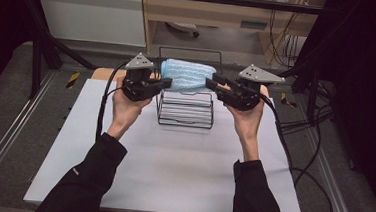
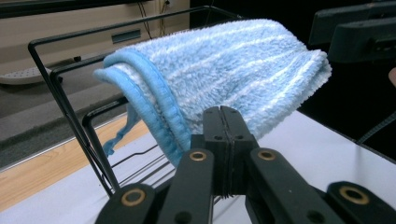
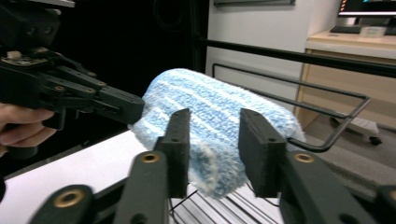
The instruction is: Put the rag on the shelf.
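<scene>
A fluffy light-blue striped towel [image 1: 187, 75] drapes over the black wire rack [image 1: 185, 111], between both grippers. The left gripper [image 2: 223, 122] is clenched empty just before it; the right gripper [image 3: 214, 135] stands parted, seemingly not touching it.

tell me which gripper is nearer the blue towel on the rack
Roughly equal. Left gripper, shut, sits at the blue towel's hemmed end; right gripper, open, faces its other end.
</scene>
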The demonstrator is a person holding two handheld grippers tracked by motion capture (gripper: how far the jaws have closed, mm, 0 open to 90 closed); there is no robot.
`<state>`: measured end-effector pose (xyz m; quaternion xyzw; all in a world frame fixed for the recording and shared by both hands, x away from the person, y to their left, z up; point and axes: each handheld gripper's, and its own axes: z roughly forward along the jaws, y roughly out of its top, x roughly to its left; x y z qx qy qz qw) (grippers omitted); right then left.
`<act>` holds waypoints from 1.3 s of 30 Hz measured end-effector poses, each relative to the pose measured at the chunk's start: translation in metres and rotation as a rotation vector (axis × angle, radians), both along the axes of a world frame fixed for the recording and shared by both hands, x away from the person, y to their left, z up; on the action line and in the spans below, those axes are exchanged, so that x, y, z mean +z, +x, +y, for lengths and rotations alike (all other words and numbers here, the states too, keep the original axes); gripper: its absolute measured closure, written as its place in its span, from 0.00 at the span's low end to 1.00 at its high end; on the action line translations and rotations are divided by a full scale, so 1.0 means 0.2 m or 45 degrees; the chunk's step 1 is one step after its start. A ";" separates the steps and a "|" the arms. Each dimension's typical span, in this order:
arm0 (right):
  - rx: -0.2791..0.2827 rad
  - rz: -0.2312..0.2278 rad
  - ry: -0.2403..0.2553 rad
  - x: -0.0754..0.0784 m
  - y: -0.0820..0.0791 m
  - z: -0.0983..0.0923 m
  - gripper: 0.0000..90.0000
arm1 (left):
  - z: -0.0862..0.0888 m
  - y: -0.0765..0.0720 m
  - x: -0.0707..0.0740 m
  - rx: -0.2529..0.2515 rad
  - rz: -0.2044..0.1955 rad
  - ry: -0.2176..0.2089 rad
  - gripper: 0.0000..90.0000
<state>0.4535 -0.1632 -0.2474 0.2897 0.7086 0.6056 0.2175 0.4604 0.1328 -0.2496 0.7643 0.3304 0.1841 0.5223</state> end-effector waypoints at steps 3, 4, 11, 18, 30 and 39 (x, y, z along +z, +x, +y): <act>0.030 0.034 -0.016 -0.01 0.00 0.01 0.87 | 0.00 0.00 -0.02 0.002 0.003 0.008 0.99; 0.035 0.049 -0.027 -0.01 0.00 0.02 0.90 | 0.00 0.00 -0.02 0.003 0.004 0.013 0.99; 0.025 0.136 -0.061 -0.08 0.03 0.01 0.98 | 0.00 0.02 -0.07 0.014 0.017 0.034 0.99; -0.007 0.159 -0.087 -0.15 0.06 0.02 1.00 | -0.01 0.03 -0.09 0.031 0.010 0.050 0.99; -0.077 0.162 -0.097 -0.20 0.12 0.03 1.00 | -0.02 0.08 -0.13 0.066 -0.006 0.054 0.99; -0.048 0.129 -0.092 -0.18 0.06 0.01 0.92 | 0.01 0.03 -0.09 0.030 0.001 0.006 0.94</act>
